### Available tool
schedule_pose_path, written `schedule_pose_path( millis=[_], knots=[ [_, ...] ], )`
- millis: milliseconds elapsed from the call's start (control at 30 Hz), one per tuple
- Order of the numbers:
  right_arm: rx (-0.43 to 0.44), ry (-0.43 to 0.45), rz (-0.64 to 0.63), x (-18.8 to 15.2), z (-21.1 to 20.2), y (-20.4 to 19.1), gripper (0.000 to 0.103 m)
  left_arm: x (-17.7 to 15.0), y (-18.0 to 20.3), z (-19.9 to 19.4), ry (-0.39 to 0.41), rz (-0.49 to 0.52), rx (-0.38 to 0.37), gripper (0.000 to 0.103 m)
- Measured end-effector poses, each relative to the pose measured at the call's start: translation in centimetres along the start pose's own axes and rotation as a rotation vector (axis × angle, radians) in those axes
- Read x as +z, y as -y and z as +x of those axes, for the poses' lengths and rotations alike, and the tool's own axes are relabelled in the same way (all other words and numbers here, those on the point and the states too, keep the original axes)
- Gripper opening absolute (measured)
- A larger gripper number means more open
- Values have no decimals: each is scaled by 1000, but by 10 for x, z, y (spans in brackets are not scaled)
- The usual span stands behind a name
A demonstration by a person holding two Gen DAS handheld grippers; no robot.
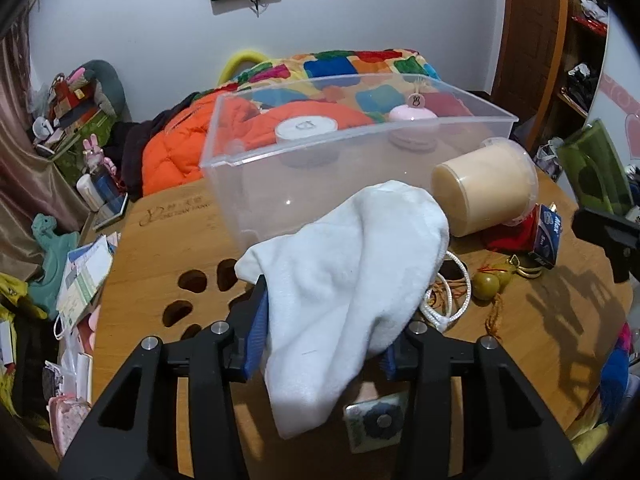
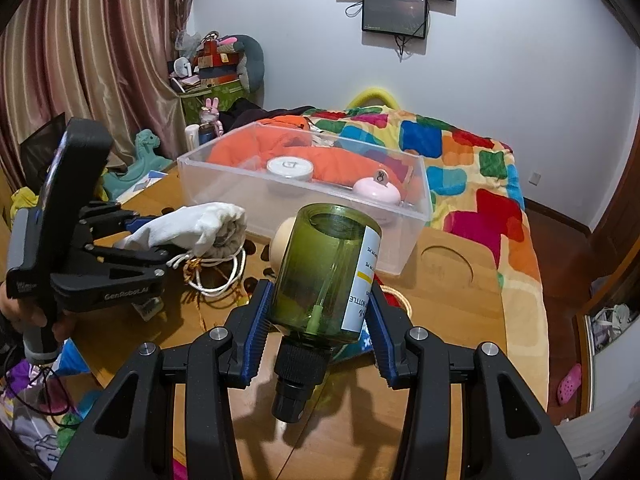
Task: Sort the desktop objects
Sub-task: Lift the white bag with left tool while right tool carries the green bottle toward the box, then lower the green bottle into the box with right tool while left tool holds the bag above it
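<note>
My left gripper (image 1: 326,316) is shut on a white drawstring pouch (image 1: 344,280) and holds it above the wooden table (image 1: 540,340), just in front of the clear plastic bin (image 1: 360,160). The pouch (image 2: 192,224) and left gripper (image 2: 156,236) also show in the right wrist view. My right gripper (image 2: 320,304) is shut on a green transparent bottle (image 2: 324,276), cap toward the camera, held above the table near the bin (image 2: 304,196). The bin holds a white round case (image 2: 289,169) and a pink round item (image 2: 376,192).
A cream jar (image 1: 484,184) lies on its side right of the bin. A red pouch (image 1: 508,236), a blue box (image 1: 548,236), green beads (image 1: 484,284) and cord (image 1: 452,296) lie on the table. A bed with a colourful blanket (image 2: 460,160) stands behind. Clutter lies left of the table.
</note>
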State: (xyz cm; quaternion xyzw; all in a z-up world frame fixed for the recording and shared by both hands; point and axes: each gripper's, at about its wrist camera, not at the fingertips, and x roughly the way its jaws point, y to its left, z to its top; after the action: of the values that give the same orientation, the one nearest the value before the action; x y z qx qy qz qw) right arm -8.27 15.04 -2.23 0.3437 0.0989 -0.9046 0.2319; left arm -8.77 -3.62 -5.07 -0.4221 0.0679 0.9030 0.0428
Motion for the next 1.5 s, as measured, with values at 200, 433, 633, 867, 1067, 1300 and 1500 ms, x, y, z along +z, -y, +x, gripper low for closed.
schedule_pose_path(
  millis=[200,433,633,867,1067,1300,1500],
  knots=[
    [-5,12,-18,10,1,-3,42,5,-3,-17,45,-1,9,45],
    [-8,23,-29,20,3,-3,42,14,-8,-31,87,-14,8,45],
    [-11,39,-39,29,2,-3,42,20,-13,-40,109,-19,12,45],
    [-10,60,-41,39,-2,-1,42,31,-18,-57,154,-22,-1,45],
    [-13,77,-41,47,-4,4,42,41,-21,-70,197,-24,-7,45],
    [-9,73,-30,55,0,11,42,51,-21,-66,198,-12,-1,45],
    [2,63,-24,65,8,18,42,63,-26,-59,194,-27,-21,45]
  ],
)
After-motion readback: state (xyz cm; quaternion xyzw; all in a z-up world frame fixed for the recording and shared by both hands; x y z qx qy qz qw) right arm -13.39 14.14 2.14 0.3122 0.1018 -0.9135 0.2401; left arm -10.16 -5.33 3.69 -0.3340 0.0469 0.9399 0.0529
